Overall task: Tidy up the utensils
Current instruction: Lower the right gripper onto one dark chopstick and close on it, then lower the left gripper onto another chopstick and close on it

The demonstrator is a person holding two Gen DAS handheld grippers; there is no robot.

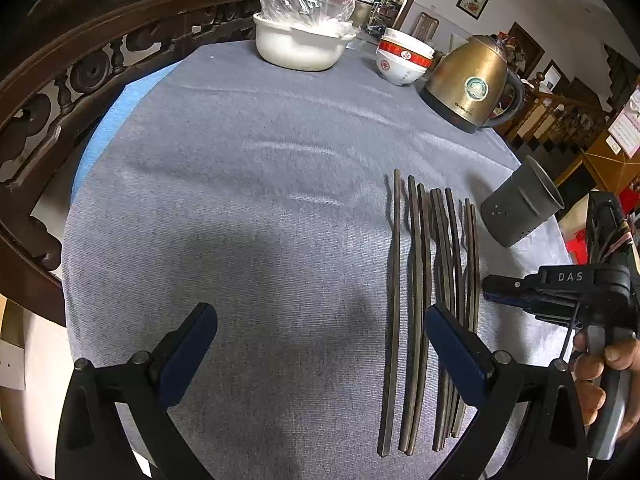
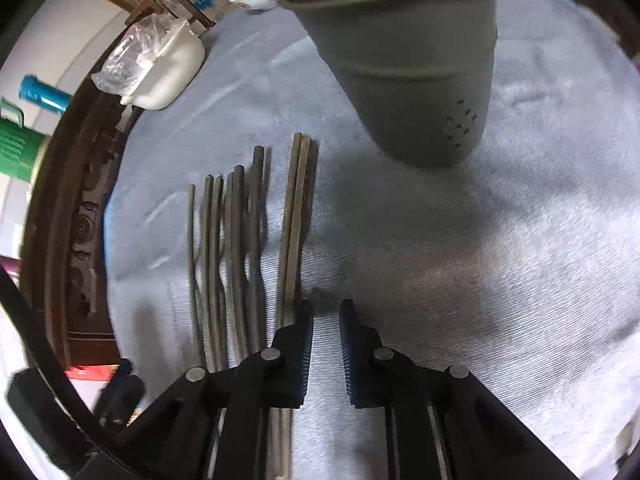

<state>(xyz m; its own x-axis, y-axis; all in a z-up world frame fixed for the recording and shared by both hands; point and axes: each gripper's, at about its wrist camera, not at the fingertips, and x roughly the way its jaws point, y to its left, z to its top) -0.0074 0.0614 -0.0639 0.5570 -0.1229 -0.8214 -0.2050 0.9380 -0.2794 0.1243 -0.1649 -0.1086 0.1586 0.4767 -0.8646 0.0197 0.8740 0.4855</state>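
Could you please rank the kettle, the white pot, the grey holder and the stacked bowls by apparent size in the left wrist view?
1. Kettle and white pot: too alike to rank.
2. Grey holder, though nearer the camera.
3. Stacked bowls.

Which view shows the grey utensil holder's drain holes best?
The right wrist view: the grey utensil holder fills the upper frame, its drain holes clear. The left wrist view shows the same holder small at the right edge, with only a few holes visible.

Frame edge crops the grey holder's (image 2: 404,60) rim; chopsticks' (image 2: 236,240) near ends hidden.
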